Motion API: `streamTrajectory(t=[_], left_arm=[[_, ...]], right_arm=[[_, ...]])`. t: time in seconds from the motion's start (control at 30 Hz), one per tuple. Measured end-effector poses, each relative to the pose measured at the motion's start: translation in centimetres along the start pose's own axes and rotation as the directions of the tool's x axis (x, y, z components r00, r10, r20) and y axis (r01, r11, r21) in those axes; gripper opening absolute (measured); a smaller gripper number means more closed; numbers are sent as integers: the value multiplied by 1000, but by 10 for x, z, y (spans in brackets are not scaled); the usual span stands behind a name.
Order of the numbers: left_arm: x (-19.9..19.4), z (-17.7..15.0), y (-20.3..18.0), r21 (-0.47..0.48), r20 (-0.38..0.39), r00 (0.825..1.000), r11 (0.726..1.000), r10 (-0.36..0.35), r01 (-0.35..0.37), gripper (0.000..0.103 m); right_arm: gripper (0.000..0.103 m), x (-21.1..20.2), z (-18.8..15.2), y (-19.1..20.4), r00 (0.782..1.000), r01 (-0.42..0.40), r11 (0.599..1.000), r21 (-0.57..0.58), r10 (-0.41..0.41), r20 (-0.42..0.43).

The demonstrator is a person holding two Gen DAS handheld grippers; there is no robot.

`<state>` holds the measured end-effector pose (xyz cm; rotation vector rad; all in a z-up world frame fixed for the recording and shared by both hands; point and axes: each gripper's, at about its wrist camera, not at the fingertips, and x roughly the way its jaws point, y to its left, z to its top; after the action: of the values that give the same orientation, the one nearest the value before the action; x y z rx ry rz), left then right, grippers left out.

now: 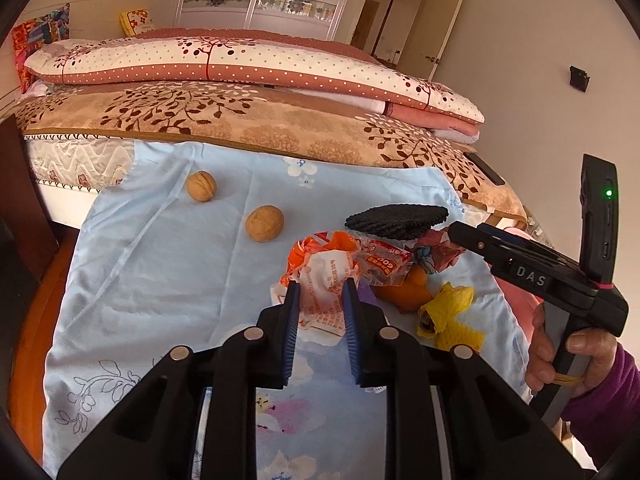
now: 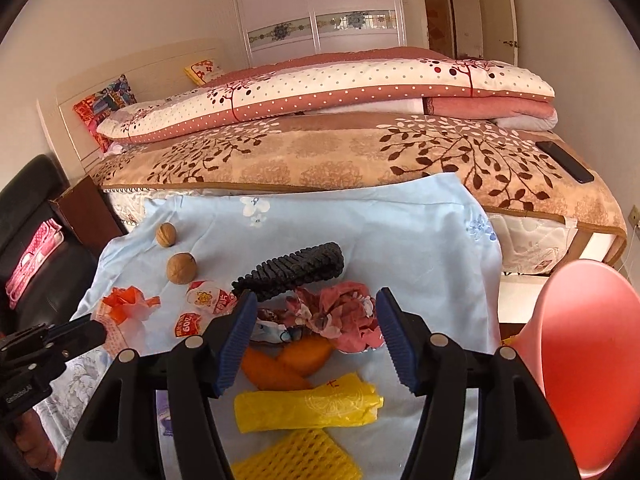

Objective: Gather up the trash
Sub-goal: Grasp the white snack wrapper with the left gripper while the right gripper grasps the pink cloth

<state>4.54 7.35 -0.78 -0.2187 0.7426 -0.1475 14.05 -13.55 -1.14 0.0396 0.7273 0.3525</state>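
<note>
Trash lies on a light blue floral cloth point(image 1: 160, 264). My left gripper point(image 1: 320, 292) is closed on a crumpled white and orange wrapper point(image 1: 326, 280); the same wrapper shows in the right wrist view point(image 2: 120, 320). My right gripper point(image 2: 314, 304) is open and empty above a crumpled pink wrapper point(image 2: 344, 316), orange peel point(image 2: 280, 364), a yellow plastic bag point(image 2: 308, 404) and yellow foam net point(image 2: 296, 456). A red snack packet point(image 1: 380, 266) and a black foam net point(image 1: 396, 220) lie beside them. The right gripper body point(image 1: 536, 276) shows at the right of the left wrist view.
Two walnuts point(image 1: 202, 186) point(image 1: 264, 224) lie at the cloth's far left. A bed with folded quilts point(image 1: 240, 64) stands behind, a black phone point(image 2: 564, 162) on it. A pink plastic bin point(image 2: 584, 360) is at the right. A black chair point(image 2: 32, 240) is at the left.
</note>
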Motion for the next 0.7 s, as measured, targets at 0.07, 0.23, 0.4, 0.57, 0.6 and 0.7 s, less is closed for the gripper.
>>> streamTrajectory(t=[0.07,0.23,0.4,0.57,0.6,0.7], left_arm=[[-1,0,-1,1,1,1000,1000,3,-3,21],[0,0,-6,14,-5,1000,1000,3,-3,21],[2,1,-13,26,-3,1000,1000,-2,2,21],[-1,6,-21,35,14,1000,999,-11,10,21],[-1,7,-24,38,17,1000,999,-13,12,21],[-1,9,-32,56,21,1000,998,-19,18,21]], right_arm=[[57,6,-2,0,1000,18,1000,-14,-18,-5],[30,7,-11,-13,999,20,999,25,-19,-32],[27,-9,-17,-23,1000,4,998,66,-3,-17],[27,-38,-21,-26,999,-19,996,88,16,34],[27,-45,-21,-25,999,-26,996,88,22,50],[27,-63,-21,-21,994,-48,996,77,40,102]])
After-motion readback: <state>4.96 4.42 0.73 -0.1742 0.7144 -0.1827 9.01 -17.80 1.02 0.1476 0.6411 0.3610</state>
